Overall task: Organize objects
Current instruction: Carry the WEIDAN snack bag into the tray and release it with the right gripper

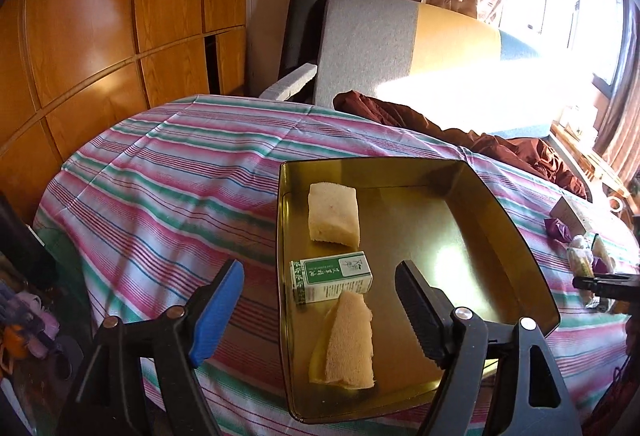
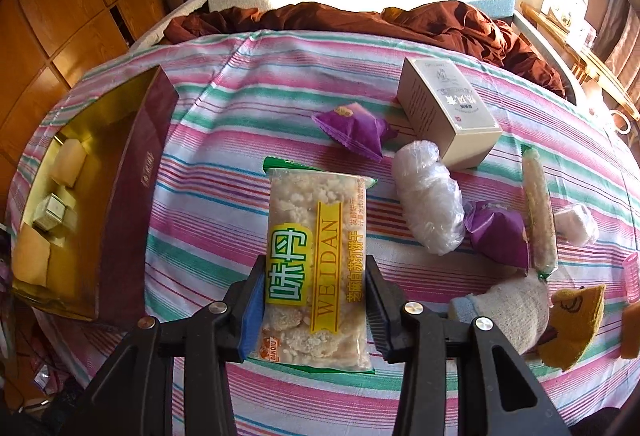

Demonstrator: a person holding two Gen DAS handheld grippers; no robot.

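Left tongs (image 1: 320,310) spread wide, nothing between; right tongs (image 2: 316,310) clamped, tilted steeply down

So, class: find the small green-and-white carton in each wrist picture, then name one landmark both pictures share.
Left wrist view: the small green-and-white carton lies centre frame, in the gold-lined box, between two pale sponge pieces.
Right wrist view: the carton appears at the far left edge, small, inside the same box.
Shared landmark: the striped pink, green and white tablecloth.
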